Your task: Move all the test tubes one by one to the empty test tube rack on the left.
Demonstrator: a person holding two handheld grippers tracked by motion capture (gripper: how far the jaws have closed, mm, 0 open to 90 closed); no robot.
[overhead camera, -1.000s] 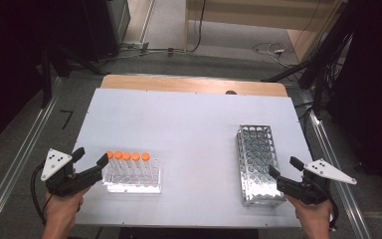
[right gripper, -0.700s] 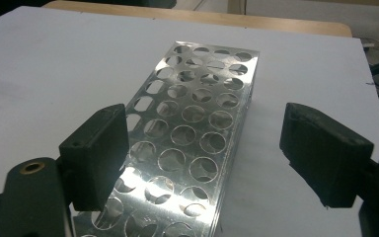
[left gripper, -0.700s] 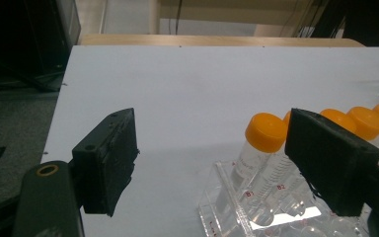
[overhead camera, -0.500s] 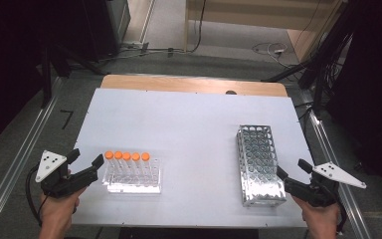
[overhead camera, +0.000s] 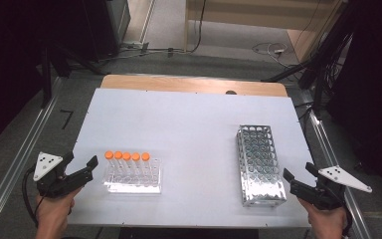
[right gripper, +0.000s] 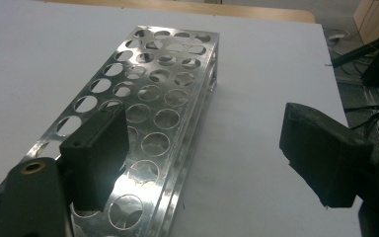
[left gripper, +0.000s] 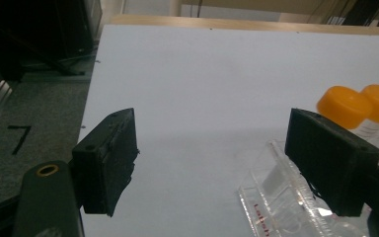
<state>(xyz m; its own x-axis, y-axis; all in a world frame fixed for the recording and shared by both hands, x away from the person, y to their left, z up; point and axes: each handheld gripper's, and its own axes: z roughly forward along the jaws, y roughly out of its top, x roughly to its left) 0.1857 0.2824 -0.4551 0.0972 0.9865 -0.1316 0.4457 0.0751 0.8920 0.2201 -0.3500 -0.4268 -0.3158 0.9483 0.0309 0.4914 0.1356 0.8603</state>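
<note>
Both grippers have drawn back toward the near edge of the surface [overhead camera: 189, 119] since a second ago — the right gripper [overhead camera: 298, 179] now sits off the metal rack's [overhead camera: 259, 164] near right corner, the left gripper [overhead camera: 82, 169] just left of the clear rack [overhead camera: 132, 181]. Each one's jaws stand wide apart, holding nothing. Five orange-capped tubes [overhead camera: 127, 156] stand in the clear rack; the left gripper view shows two caps [left gripper: 360, 103] behind its right-hand jaw.
</note>
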